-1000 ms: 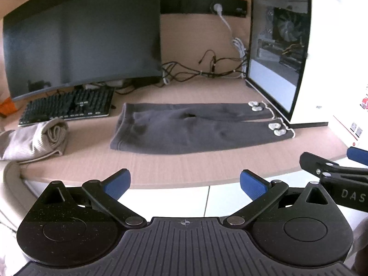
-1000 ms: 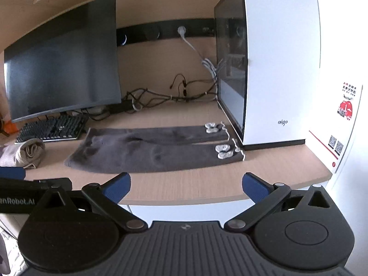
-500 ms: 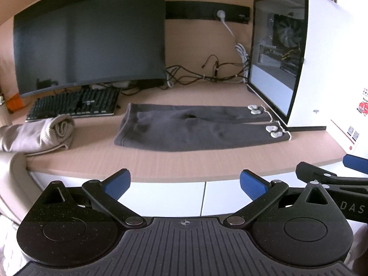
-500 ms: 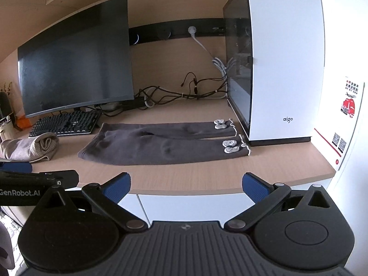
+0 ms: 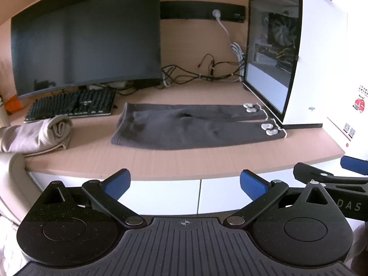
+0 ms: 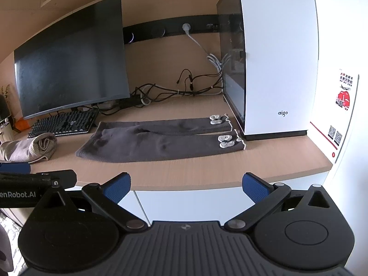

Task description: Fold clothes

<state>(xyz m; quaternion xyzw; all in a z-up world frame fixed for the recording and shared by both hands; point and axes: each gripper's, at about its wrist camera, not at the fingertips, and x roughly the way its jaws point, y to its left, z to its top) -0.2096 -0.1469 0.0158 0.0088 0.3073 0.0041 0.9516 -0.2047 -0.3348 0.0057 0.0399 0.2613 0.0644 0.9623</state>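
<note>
Pants (image 5: 195,126) lie flat mid-desk (image 5: 161,163) — ready to fold; both grippers (image 5: 185,184) (image 6: 186,185) hang off its front edge, jaws apart, empty.

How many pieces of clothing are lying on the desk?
2: dark grey trousers spread flat mid-desk, and a beige ribbed garment bundled at the left end, hanging over the edge. More may lie out of view.

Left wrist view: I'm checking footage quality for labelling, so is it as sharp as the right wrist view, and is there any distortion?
Left wrist view: slightly soft, the keyboard and grey trousers smeared. Right wrist view: crisper, the case logo legible. Both views: fisheye bends the desk edge and monitor; daylight washes out the right side.
</note>
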